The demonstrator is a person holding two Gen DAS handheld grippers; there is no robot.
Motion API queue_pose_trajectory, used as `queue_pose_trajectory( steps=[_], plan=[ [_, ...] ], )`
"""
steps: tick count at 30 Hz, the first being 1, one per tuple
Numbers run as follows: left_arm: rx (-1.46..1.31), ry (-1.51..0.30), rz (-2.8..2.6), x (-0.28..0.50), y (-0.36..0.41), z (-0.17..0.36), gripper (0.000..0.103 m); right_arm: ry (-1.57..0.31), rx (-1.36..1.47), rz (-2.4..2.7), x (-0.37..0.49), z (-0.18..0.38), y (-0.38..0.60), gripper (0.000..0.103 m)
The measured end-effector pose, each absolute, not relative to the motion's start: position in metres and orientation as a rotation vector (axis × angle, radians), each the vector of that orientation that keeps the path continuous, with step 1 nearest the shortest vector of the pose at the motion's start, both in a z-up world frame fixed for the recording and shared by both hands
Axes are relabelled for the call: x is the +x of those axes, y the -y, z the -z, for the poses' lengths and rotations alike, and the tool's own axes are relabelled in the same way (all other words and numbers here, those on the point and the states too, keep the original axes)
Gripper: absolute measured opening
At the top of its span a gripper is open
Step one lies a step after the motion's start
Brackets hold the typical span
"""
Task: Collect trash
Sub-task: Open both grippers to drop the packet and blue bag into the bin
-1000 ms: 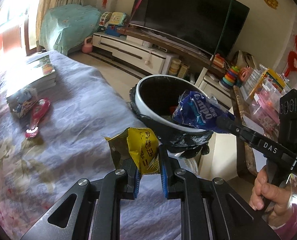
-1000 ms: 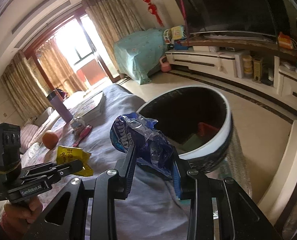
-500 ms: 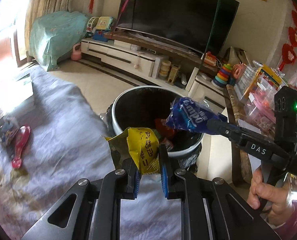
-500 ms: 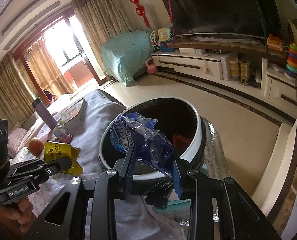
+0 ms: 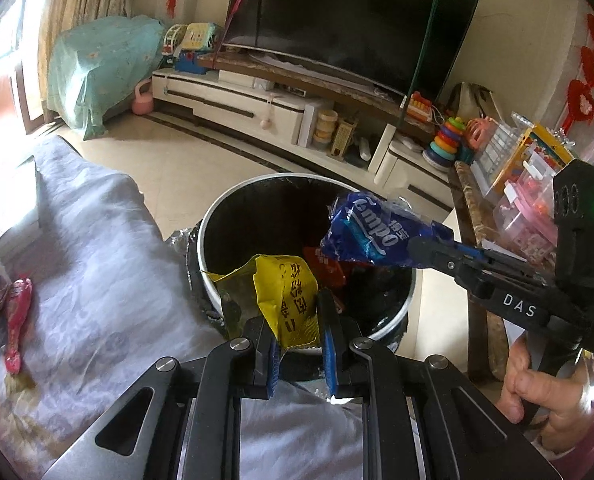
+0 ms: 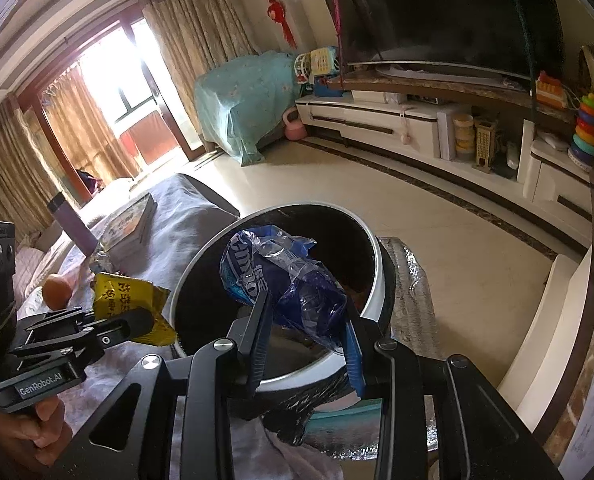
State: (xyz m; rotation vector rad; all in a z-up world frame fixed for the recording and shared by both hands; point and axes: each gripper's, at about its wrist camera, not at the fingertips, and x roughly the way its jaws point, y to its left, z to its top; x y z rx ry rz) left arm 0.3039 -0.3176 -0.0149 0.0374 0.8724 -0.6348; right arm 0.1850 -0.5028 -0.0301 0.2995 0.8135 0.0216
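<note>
A round bin with a white rim (image 5: 257,181) and black liner stands beside the cloth-covered table; it also shows in the right wrist view (image 6: 371,254). Red wrappers (image 5: 329,268) lie inside it. My left gripper (image 5: 300,330) is shut on a yellow wrapper (image 5: 287,300) and holds it over the bin's near rim. My right gripper (image 6: 307,326) is shut on a crumpled blue plastic wrapper (image 6: 281,280) and holds it above the bin's opening. The blue wrapper (image 5: 371,236) and right gripper show in the left wrist view; the yellow wrapper (image 6: 127,296) shows in the right wrist view.
A grey floral cloth (image 5: 89,272) covers the table, with a pink toy (image 5: 17,320) on it. An orange (image 6: 57,290), a purple bottle (image 6: 73,230) and books (image 6: 131,226) lie farther back. A TV stand (image 5: 257,100) and shelves of toys (image 5: 529,168) stand beyond.
Both grippers have moved forward with their wrappers, from beside the bin to over its opening. Both stay shut on what they hold.
</note>
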Motion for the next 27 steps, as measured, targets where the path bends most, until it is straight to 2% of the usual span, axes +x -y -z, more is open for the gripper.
queue_pose_trajectory(
  steps=[22, 24, 26, 27],
  plan=[
    [0.053, -0.919, 0.631, 0.336, 0.343, 0.033, 0.017, -0.877, 0.254, -0.019, 0.212, 0.038, 0.507, 0.036],
    [0.053, -0.923, 0.634, 0.337, 0.345, 0.034, 0.020, -0.880, 0.258, -0.020, 0.214, 0.039, 0.510, 0.037],
    [0.059, -0.925, 0.641, 0.336, 0.347, 0.035, 0.031, -0.880, 0.269, -0.025, 0.216, 0.038, 0.512, 0.040],
    [0.066, -0.920, 0.642, 0.334, 0.349, 0.034, 0.033, -0.882, 0.274, -0.026, 0.216, 0.038, 0.512, 0.041]
  ],
)
